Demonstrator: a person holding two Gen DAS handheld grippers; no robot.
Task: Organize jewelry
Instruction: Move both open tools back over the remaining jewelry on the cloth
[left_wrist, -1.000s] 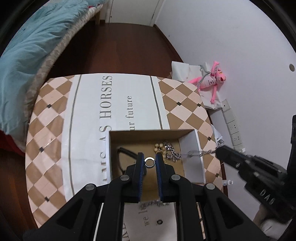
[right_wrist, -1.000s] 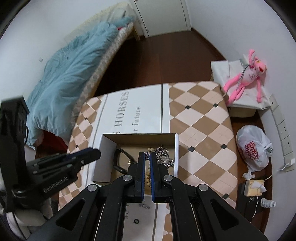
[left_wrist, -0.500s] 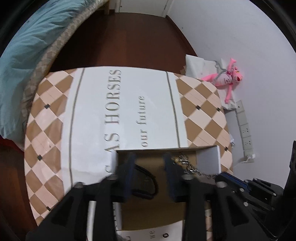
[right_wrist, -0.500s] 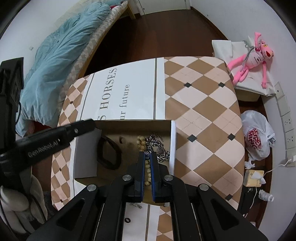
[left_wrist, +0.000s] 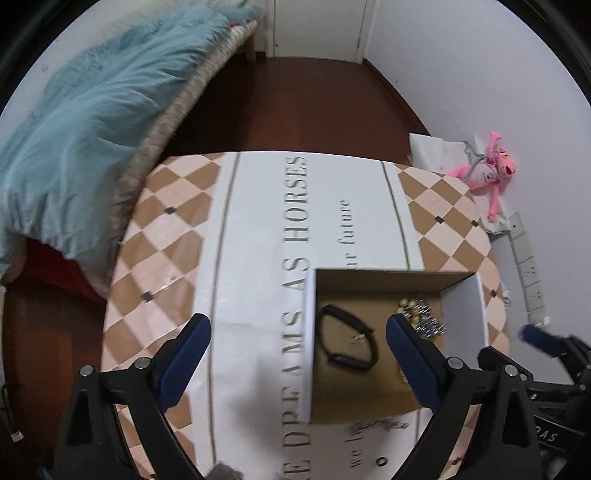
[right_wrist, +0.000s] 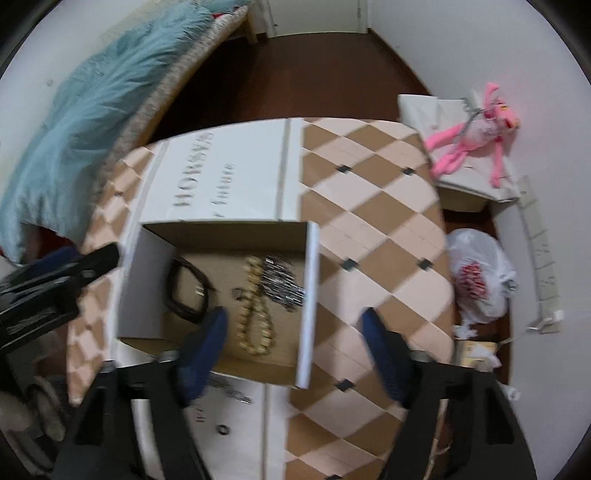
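Over the cardboard box (right_wrist: 309, 295), both the left gripper (left_wrist: 297, 341) and right gripper (right_wrist: 295, 332) were opening wide with nothing between their fingers, apparently to drop jewelry beside the beaded bracelet (right_wrist: 255, 314), black band (left_wrist: 347, 341) and silver chain (right_wrist: 282, 282) inside.

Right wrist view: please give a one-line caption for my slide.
Open tongs over a box holding a bead bracelet, chain and black band.

Even indoor light — fisheye-bent dark edges, right wrist view motion-blurred.
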